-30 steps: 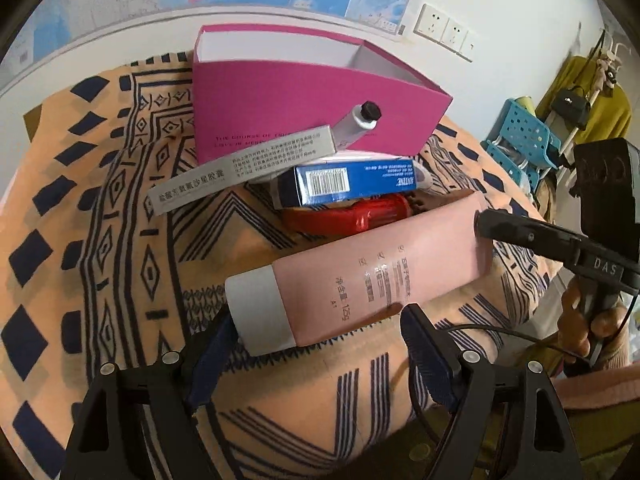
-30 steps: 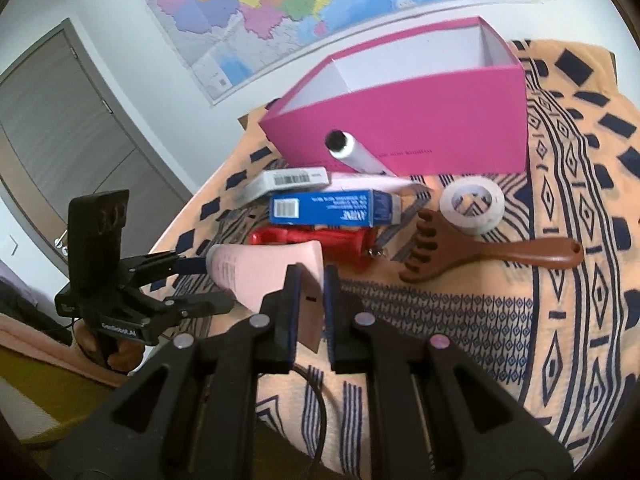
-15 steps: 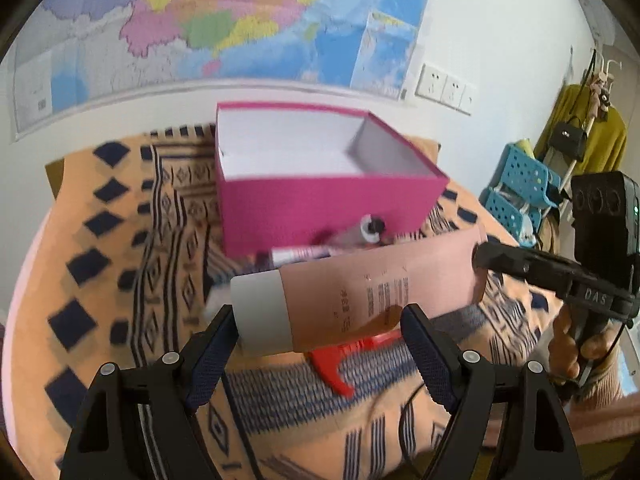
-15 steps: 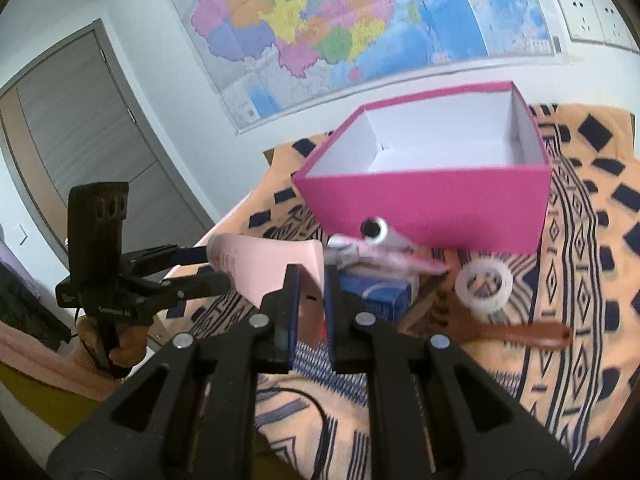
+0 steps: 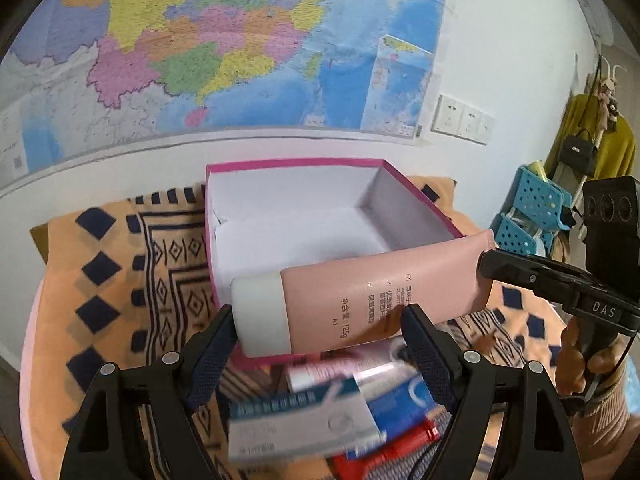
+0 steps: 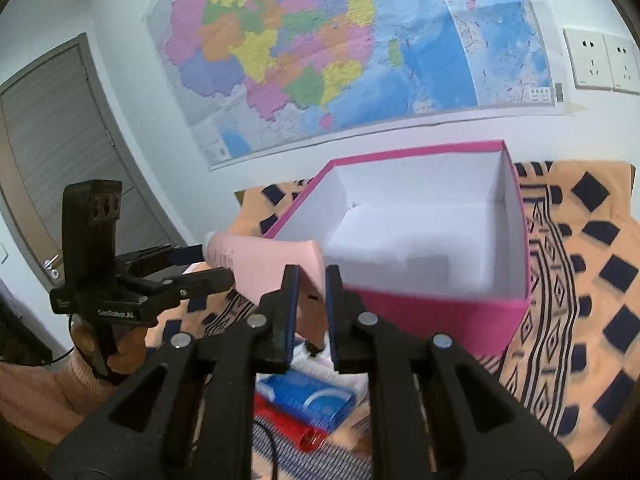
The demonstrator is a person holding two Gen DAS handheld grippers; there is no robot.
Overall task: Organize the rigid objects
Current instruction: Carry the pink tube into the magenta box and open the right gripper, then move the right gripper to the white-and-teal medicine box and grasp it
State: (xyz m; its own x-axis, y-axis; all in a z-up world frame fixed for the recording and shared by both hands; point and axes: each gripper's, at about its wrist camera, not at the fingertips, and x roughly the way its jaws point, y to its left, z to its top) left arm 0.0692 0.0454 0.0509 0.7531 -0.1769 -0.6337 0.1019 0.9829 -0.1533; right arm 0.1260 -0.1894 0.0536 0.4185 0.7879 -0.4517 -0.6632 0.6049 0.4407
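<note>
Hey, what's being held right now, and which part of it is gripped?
The pink tube: the right gripper pinches its flat crimped end, while the left gripper is open beneath it.

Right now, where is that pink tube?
The pink tube is in the air in front of the open pink box, its flat end pinched by the right gripper.

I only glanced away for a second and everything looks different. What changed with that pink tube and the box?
The pale pink squeeze tube with a white cap was lifted off the patterned cloth and carried up to the open magenta cardboard box. The right gripper has kept its pinch on the tube's flat end; the left gripper stayed open around the cap end. The box is still empty, the other items still on the cloth.
</note>
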